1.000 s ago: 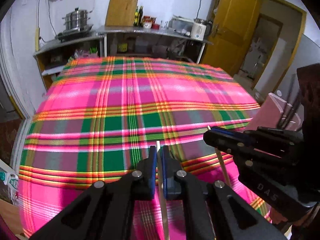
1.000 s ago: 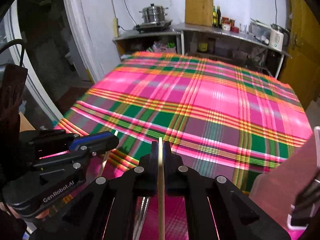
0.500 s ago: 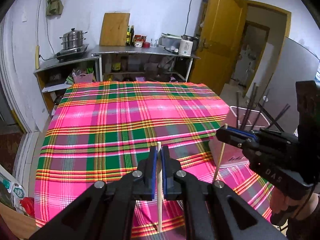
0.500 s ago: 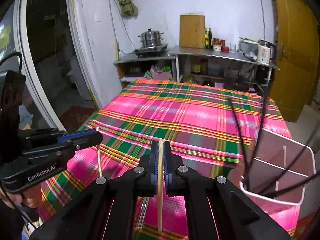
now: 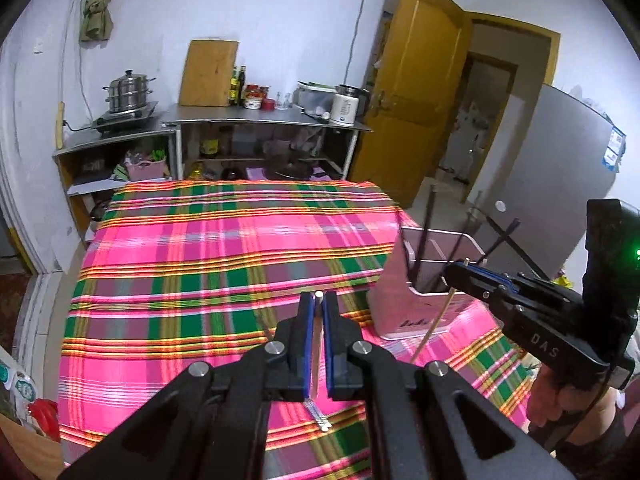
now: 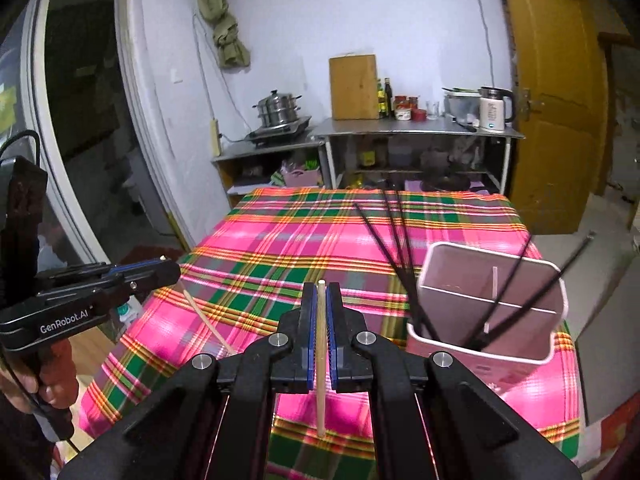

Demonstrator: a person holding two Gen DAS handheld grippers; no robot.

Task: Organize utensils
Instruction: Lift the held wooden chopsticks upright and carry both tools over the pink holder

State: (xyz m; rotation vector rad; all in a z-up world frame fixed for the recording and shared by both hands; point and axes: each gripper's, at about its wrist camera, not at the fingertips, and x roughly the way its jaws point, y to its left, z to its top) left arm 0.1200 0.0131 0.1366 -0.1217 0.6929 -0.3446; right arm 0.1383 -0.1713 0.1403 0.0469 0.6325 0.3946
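**Two chopsticks held above the table, holder at the right**

A pink holder (image 6: 486, 320) stands on the plaid tablecloth (image 6: 320, 240) near its right edge. A divider splits it into compartments, and several thin black chopsticks (image 6: 394, 248) lean out of it at splayed angles. The left gripper (image 5: 319, 304) is clamped on a pale wooden chopstick (image 5: 318, 336), slim and round-tipped, held upright above the cloth. The right gripper (image 6: 321, 292) pinches a second pale chopstick (image 6: 321, 360) the same way, its lower end hanging free. Both sticks are near the holder, outside it.
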